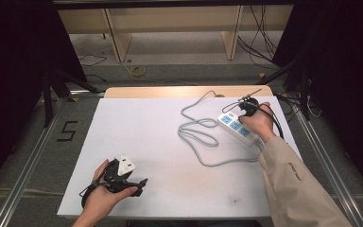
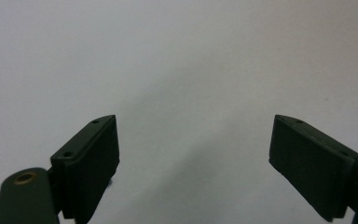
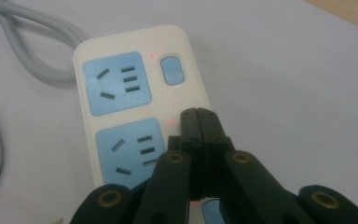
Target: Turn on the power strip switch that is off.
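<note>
A white power strip (image 1: 233, 124) with blue sockets lies at the right of the white table sheet (image 1: 160, 142). In the right gripper view the strip (image 3: 121, 37) shows two sockets, a blue rocker switch (image 3: 172, 70) and small red lights. My right gripper (image 3: 199, 116) is shut with nothing between its jaws; its tip rests on the strip beside the second socket, where that socket's switch would be. From above, the right gripper (image 1: 245, 111) is over the strip's far half. My left gripper (image 1: 141, 186) is near the front left edge, and in its own view it (image 2: 193, 149) is open over bare white sheet.
The strip's grey cable (image 1: 198, 132) loops across the middle right of the sheet and curls beside the strip (image 3: 23, 37). A strip of wooden tabletop (image 1: 179, 91) shows at the far edge. Cables and shelving lie on the floor beyond.
</note>
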`<state>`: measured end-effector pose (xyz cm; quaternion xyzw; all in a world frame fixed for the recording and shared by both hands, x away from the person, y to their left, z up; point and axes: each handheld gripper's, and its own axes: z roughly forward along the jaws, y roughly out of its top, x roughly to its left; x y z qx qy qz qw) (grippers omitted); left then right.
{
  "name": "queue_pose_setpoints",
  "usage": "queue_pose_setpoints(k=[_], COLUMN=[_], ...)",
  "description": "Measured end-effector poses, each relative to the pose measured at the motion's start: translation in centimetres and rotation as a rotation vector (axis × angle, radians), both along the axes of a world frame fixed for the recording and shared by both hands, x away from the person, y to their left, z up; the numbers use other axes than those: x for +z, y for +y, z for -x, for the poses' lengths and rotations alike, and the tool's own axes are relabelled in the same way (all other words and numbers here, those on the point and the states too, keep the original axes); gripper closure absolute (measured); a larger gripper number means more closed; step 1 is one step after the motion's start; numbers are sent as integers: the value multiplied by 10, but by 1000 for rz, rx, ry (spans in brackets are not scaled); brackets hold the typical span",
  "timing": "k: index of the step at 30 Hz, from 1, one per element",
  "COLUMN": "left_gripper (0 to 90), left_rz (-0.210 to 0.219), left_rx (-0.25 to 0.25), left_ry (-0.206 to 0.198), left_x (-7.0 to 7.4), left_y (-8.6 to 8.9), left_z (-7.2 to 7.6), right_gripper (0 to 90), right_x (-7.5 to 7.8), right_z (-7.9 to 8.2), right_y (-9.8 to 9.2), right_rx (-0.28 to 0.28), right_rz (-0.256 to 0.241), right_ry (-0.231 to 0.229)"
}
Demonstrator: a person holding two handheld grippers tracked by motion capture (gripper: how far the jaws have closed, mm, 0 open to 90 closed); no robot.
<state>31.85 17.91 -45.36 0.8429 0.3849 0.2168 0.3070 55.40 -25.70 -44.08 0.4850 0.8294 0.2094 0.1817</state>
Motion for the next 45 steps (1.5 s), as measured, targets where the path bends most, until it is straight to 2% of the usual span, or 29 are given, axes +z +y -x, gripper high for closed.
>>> queue_pose_setpoints(k=[7,13,25,45], left_gripper=[156,156,156,156], left_rz=[-1,3,-1,-1], left_rx=[-3,-2,-2,2], left_ry=[5,4,5,5], left_x=[-1,-1,-1,-1], left_y=[0,-2,-1,-2], left_z=[-1,-1,-1,-1], right_gripper=[900,900,900,787], right_x=[0,0,1,10], right_z=[0,1,4,26], right_y=[-1,-3,-4,-19], right_rx=[3,-6,1,8], right_rz=[-6,-35,-52,-93], right_ry=[0,-6,-38,-58])
